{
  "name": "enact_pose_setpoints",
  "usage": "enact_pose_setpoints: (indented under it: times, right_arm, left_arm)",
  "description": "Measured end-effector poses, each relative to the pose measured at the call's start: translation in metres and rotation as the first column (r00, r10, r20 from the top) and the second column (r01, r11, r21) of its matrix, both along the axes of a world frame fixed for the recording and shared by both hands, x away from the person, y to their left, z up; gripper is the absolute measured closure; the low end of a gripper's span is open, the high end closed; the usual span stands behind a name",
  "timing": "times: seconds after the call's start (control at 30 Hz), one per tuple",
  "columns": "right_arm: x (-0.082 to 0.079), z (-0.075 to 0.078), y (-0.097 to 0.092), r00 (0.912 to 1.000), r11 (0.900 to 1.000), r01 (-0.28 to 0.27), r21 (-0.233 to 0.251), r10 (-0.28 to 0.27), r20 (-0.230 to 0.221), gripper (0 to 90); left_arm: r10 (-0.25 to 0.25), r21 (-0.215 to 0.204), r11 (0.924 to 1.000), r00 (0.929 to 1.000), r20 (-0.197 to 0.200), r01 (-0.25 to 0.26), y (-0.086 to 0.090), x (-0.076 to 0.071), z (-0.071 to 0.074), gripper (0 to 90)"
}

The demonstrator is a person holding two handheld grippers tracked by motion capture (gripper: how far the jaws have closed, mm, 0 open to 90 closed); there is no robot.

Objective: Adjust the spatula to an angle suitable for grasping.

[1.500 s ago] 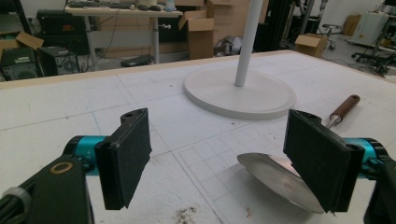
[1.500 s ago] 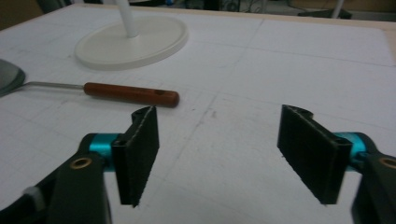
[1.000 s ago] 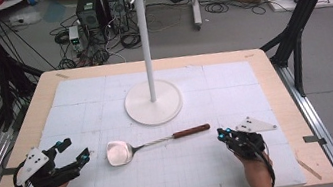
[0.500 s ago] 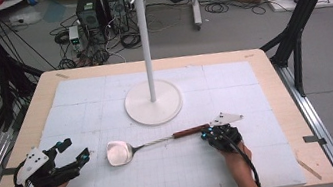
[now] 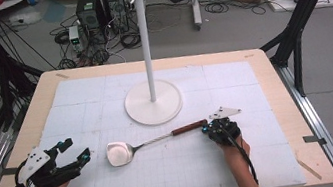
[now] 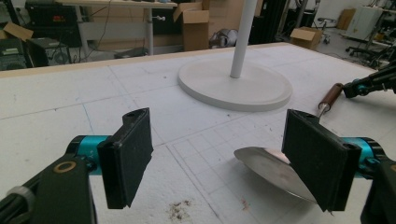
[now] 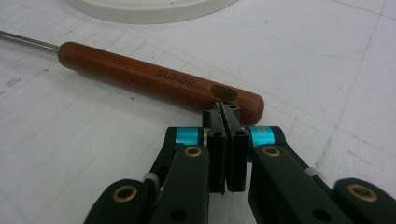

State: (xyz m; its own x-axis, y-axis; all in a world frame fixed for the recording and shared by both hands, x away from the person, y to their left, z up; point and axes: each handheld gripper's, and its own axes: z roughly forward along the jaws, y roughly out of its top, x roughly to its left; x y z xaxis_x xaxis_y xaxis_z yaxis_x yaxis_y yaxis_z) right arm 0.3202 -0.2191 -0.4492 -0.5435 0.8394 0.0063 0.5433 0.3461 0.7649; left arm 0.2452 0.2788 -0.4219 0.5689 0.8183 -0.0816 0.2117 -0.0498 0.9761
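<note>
My closed right fingers [image 7: 227, 111] at the spatula [image 5: 154, 140] handle's end.
It lies flat: blade toward my open left fingers [image 5: 75, 150], handle right.

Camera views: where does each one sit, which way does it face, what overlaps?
High view: above the person's side of the table, looking forward and down; both forearms, left tongs open, right tongs shut by the spatula handle.
Left gripper view: on the left tongs, facing across the table at the spatula blade and hook stand.
Right gripper view: on the right tongs, looking down at the wooden handle.
Shared: the spatula shows in all three.
</note>
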Motion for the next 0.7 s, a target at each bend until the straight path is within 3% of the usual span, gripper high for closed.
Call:
enact_pose_setpoints:
  times: [0.3,0.37,0.47,0.53,0.7]
  right_arm:
    - [0.011,0.001,0.004,0.9999,0.9999,0.014,-0.007,-0.014,-0.005,89.4]
    - [0.012,0.003,0.0,0.9997,0.9997,0.022,0.012,-0.023,0.004,89.4]
    - [0.015,0.009,-0.015,0.9956,0.9946,0.086,0.059,-0.088,0.034,89.4]
    - [0.02,0.012,-0.021,0.992,0.9919,0.114,0.055,-0.117,0.047,89.4]
    - [0.031,0.008,-0.021,0.9909,0.9901,0.132,0.048,-0.133,0.02,89.4]
  left_arm:
    - [0.001,0.001,1.0,1.0,-0.003,-0.001,0.001,0.0,-0.001,24.9]
    - [0.005,-0.002,1.0,1.0,-0.004,-0.005,0.002,0.0,-0.001,25.0]
    - [0.013,-0.003,0.9999,0.9999,-0.004,-0.013,0.004,0.0,-0.001,25.0]
    - [0.018,-0.007,0.9998,0.9998,-0.004,-0.018,0.006,0.0,-0.001,25.1]
    - [0.025,-0.009,0.9996,0.9997,-0.004,-0.025,0.009,0.0,-0.001,25.1]
